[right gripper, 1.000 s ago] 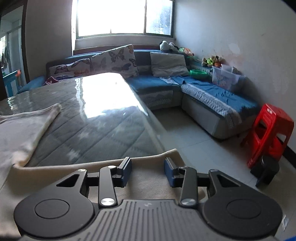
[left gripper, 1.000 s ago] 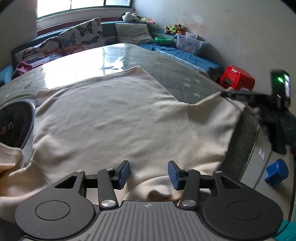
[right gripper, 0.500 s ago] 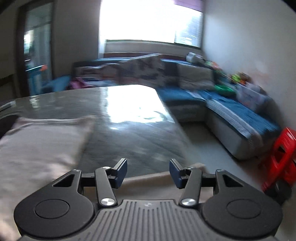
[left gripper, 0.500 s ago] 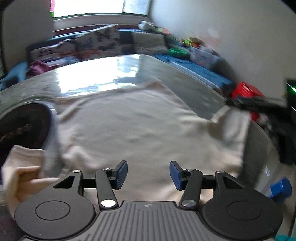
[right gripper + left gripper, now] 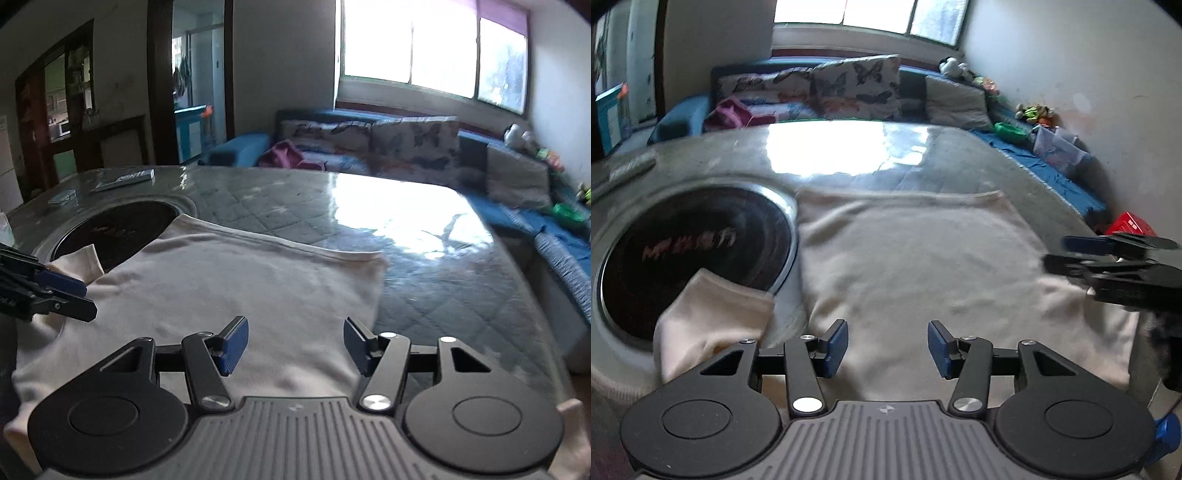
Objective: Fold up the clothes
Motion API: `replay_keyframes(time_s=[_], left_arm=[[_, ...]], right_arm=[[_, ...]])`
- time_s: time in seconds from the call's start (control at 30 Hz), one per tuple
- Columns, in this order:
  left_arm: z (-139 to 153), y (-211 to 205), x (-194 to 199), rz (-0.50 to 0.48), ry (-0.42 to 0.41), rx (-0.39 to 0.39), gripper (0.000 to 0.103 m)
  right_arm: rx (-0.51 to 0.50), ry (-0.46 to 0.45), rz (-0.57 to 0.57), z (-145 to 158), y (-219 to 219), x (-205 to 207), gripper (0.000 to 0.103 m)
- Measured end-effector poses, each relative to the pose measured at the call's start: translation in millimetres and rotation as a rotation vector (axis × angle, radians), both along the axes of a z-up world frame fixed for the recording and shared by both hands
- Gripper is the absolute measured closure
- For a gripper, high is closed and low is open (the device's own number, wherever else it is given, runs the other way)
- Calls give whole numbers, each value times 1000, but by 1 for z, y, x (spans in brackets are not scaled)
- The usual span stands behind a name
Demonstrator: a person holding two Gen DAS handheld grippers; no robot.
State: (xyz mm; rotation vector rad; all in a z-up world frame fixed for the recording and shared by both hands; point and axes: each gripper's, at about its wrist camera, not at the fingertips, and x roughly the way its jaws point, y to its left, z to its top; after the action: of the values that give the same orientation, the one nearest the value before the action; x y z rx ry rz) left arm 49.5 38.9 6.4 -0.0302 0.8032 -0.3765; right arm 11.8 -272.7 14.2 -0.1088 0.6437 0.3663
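Clearly soft and light, the cream shirt lies flat on the quilted table, hem toward the window, one sleeve draped over the round black burner. Both the left gripper and right gripper hover released above it; sleeves or hem corners look best to pinch.
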Motion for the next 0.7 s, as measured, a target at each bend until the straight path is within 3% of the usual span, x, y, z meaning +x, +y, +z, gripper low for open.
replay_keyframes(time_s=[0.23,0.4,0.57,0.7], left_arm=[[-15,-7,27,21,38,33,52],[-6,13,22,57,13,-8,52],[5,44,7,137,-55,44,52],[0,64,3,192,-56,108,52]], right_arm=[[-14,82,-6,-21,2,61,45],[-23,94,-36,-27,1,82,44],[7,63,-9,-14,9,68,44],[21,29,79,-3,26,42,44]])
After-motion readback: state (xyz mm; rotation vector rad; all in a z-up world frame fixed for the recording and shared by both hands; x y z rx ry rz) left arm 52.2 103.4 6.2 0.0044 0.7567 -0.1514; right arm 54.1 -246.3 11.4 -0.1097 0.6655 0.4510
